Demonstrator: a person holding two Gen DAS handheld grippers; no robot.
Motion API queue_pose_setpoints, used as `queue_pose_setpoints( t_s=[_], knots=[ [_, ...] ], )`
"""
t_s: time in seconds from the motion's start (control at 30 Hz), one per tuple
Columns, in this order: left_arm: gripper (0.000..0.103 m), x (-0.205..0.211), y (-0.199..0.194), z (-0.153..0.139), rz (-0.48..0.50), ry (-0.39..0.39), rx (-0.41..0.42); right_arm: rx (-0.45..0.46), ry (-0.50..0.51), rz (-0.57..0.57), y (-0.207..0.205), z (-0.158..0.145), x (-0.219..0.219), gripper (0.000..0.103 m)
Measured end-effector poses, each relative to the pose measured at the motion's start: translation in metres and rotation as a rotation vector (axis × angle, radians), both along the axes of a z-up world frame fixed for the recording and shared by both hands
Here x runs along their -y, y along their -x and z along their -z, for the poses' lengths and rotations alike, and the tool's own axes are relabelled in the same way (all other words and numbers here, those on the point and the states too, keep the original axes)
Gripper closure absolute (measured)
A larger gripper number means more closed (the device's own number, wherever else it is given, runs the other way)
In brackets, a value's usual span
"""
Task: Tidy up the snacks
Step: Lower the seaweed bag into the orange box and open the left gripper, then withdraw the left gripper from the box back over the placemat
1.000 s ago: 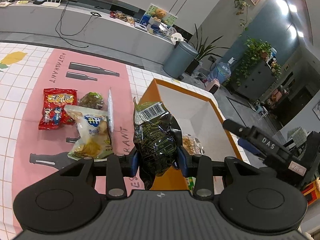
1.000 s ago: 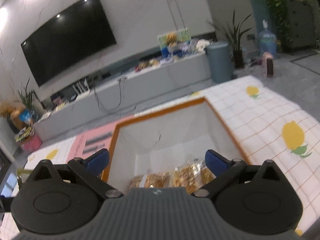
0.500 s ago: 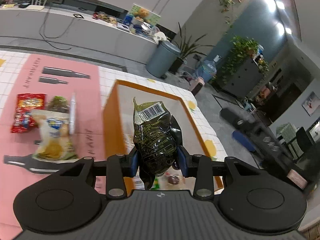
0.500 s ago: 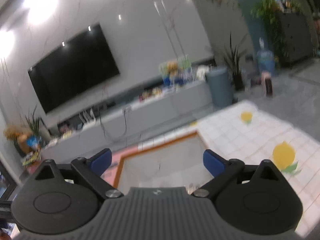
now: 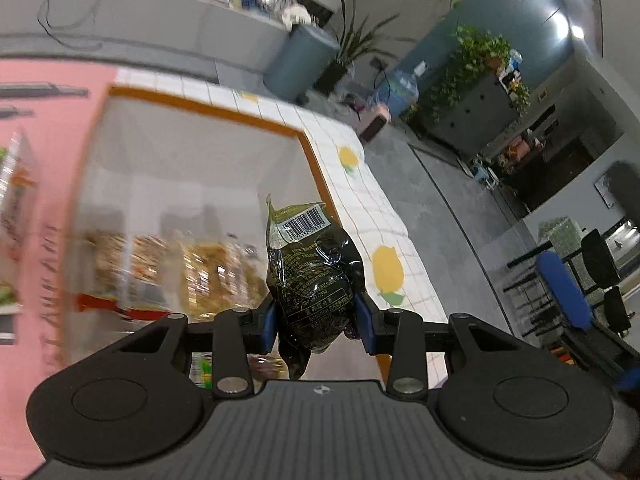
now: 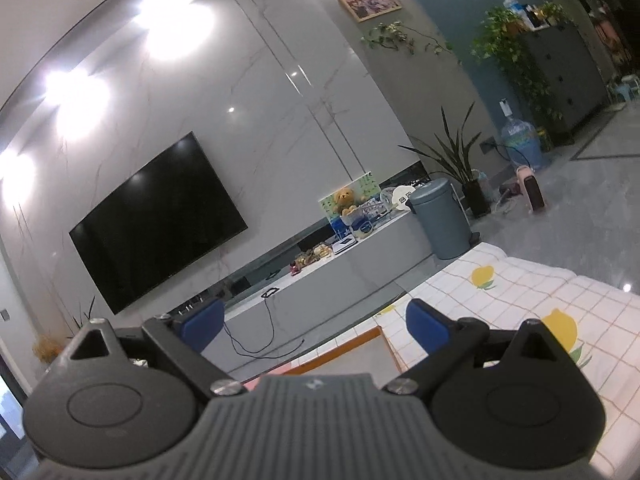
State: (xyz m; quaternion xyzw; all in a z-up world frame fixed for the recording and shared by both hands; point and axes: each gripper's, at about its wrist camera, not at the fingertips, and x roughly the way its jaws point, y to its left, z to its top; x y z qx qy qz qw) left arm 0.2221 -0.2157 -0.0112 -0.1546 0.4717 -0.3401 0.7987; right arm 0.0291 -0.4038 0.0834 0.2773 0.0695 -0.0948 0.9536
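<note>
My left gripper (image 5: pixel 318 322) is shut on a dark green snack bag (image 5: pixel 312 276) with a barcode at its top. It holds the bag upright over the near right part of the orange-rimmed white box (image 5: pixel 208 110). Several snack packets (image 5: pixel 192 268) lie blurred on the box floor. My right gripper (image 6: pixel 314 326) is open and empty, raised and tilted up toward the room. Only the box's far corner (image 6: pixel 360 338) shows below it.
A pink mat (image 5: pixel 36 92) with loose snacks (image 5: pixel 16 184) lies left of the box. The lemon-print tablecloth (image 5: pixel 384 268) runs to the table's right edge, also seen in the right wrist view (image 6: pixel 532 312). A TV wall, cabinet and bin stand beyond.
My left gripper has carried the green bag rightward from the mat side to over the box. My right gripper has lifted and tilted up, away from the box interior.
</note>
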Motion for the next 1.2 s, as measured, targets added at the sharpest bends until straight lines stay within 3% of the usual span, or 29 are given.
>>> queue_pose_setpoints(
  t_s=[0.27,0.33,0.37,0.4,0.47,0.7,0.9,1.2],
  knots=[
    [0.058,0.022,-0.013,0.025,-0.006,-0.038,-0.05,0.0,-0.032,0.011,0.006,0.005,0.002,0.007],
    [0.035,0.029,-0.013,0.024,-0.021,-0.097,-0.034,-0.001,-0.038,0.014,0.005,0.005,0.001,0.007],
    [0.01,0.031,-0.013,0.022,-0.006,-0.108,-0.007,-0.004,-0.04,0.014,0.003,0.004,0.001,0.007],
    [0.005,0.033,-0.01,0.021,0.015,-0.102,0.022,-0.005,-0.042,0.015,0.003,0.003,0.0,0.007],
    [0.005,0.031,-0.005,0.019,0.018,-0.095,0.04,-0.007,-0.042,0.017,0.001,0.003,0.002,0.007],
    [0.005,0.004,-0.003,0.006,-0.003,-0.026,-0.008,-0.02,-0.017,0.005,-0.001,0.001,-0.004,0.007],
    [0.005,-0.03,0.012,-0.024,-0.02,-0.028,0.069,-0.047,0.029,-0.038,-0.012,0.0,-0.017,0.007],
    [0.005,-0.085,0.033,-0.059,-0.111,-0.103,0.187,-0.106,0.127,-0.095,-0.031,0.002,-0.045,0.007]
  ],
)
